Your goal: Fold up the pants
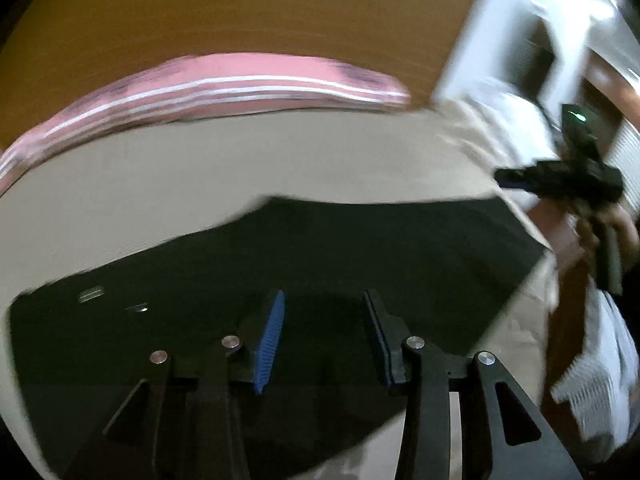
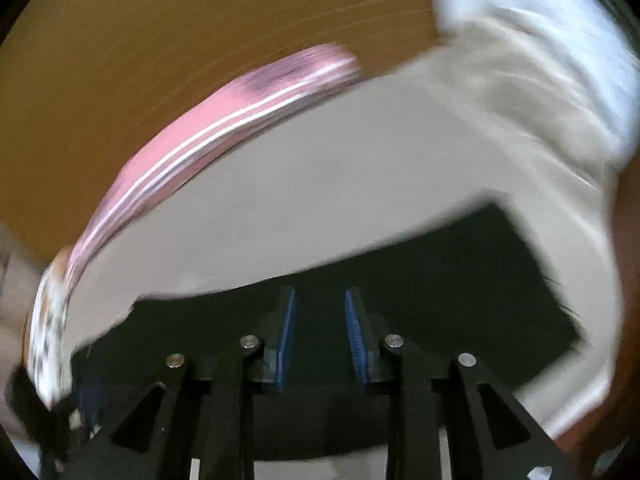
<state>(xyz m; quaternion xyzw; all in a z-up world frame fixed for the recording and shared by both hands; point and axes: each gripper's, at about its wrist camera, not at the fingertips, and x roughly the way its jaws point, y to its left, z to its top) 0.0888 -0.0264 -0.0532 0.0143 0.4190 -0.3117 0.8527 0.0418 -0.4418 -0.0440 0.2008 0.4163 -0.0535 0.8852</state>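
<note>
Black pants (image 1: pixel 320 248) flat on beige cloth (image 1: pixel 200 172), long axis left-right.

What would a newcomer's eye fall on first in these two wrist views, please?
Probably the pink striped garment, arcing along the far edge of the beige cloth on the brown wooden table. Next, the dark pants lying flat in the foreground, beneath the left gripper and right gripper, both with jaws apart and empty.
</note>
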